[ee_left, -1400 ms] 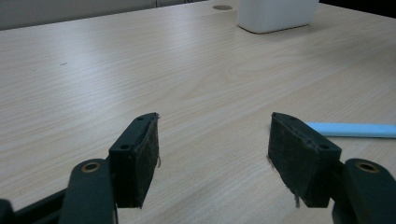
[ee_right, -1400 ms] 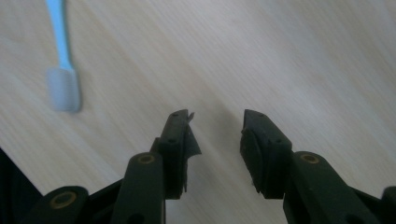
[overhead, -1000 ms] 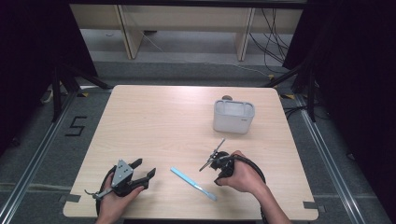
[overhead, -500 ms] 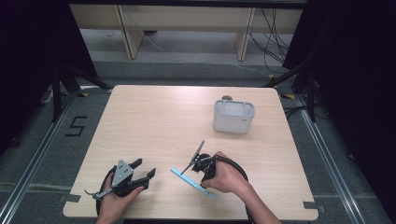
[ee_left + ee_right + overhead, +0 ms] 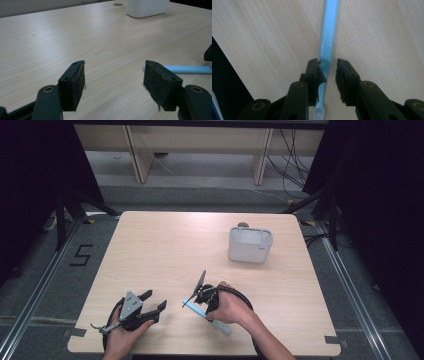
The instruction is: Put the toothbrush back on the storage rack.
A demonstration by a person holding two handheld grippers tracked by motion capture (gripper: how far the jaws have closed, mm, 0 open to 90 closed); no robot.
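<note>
The right gripper (image 5: 327, 75), jaws narrowed astride the toothbrush (image 5: 327, 45) but not yet pinching it, risked nudging it sideways, since one pad already touched it; the left gripper (image 5: 113, 85) stood spread.

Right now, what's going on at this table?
A person works at a wooden table with a two-jaw gripper in each hand. The right gripper is down over a light blue toothbrush lying flat near the front edge; its jaws have just been closing and now straddle the handle, one pad touching it, a gap showing at the other, so no firm grip yet. The left gripper rests open on the table, holding nothing. A white container stands farther back on the right.
</note>
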